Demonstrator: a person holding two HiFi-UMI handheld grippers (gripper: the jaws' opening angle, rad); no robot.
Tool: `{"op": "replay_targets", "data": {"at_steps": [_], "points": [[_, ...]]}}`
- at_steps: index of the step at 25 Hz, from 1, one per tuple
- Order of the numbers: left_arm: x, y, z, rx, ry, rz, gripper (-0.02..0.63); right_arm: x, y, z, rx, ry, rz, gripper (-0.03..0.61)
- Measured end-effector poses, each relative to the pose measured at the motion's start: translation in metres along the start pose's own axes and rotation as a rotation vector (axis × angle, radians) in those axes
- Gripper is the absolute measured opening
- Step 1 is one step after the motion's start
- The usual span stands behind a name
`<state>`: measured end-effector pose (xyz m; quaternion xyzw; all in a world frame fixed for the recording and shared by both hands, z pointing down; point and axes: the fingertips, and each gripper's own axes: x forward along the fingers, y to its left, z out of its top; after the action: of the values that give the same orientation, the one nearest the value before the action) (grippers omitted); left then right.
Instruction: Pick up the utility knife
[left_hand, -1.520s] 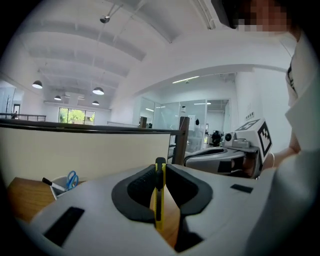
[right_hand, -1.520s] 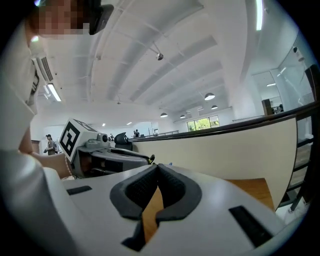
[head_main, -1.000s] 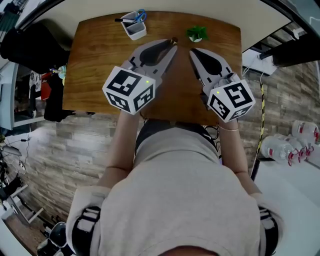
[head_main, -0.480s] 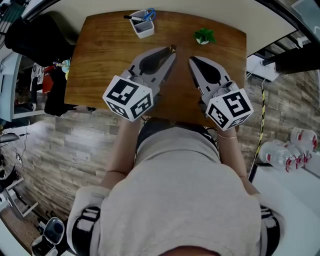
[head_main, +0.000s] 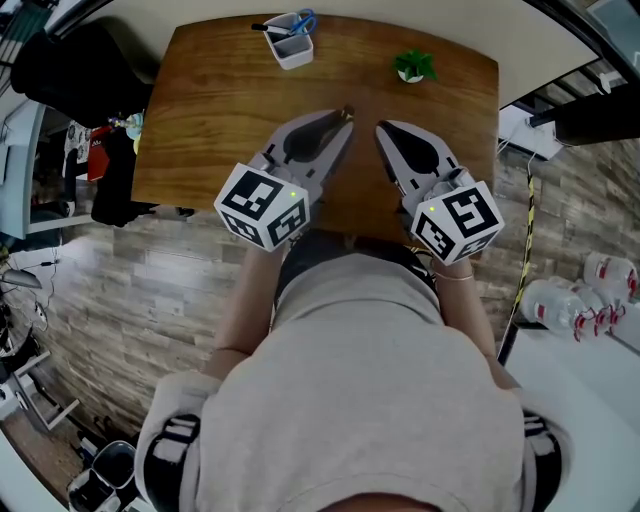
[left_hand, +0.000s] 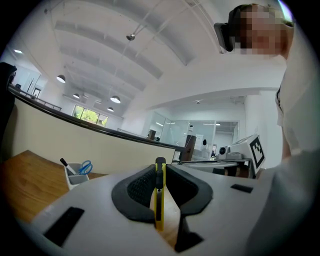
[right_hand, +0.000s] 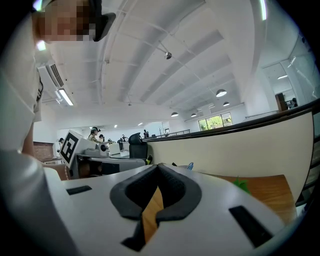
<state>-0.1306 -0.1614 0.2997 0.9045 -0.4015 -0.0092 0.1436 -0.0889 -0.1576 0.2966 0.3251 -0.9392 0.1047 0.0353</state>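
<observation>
Knife (left_hand: 159, 195) held in the left gripper (head_main: 345, 113) over the counter (head_main: 220, 110).
Head view: both grippers hover side by side, and the knife's tip pokes out of the left one. Left gripper view: the fingers (left_hand: 140, 187) clench the yellow-and-black knife, which stands edge-on. Right gripper view: the right gripper (right_hand: 158, 167) has its fingers pressed together, empty.

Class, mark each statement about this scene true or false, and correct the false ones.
1. The left gripper grips the utility knife. True.
2. The right gripper holds a pen. False: its fingers are shut with nothing between them.
3. The white cup holds blue scissors. True.
4. The green plant stands on the floor. False: it stands on the wooden table.
</observation>
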Motion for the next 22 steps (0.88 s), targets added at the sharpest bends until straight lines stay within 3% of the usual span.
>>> {"op": "replay_targets", "data": {"at_steps": [12, 22], "points": [[-0.005, -0.003, -0.022, -0.035, 0.038, -0.005, 0.077, 0.002, 0.007, -0.032, 0.042, 0.075, 0.031, 0.012], [-0.005, -0.001, -0.026, -0.053, 0.047, -0.001, 0.077, 0.000, 0.011, -0.029, 0.046, 0.066, 0.039, 0.012]]}}
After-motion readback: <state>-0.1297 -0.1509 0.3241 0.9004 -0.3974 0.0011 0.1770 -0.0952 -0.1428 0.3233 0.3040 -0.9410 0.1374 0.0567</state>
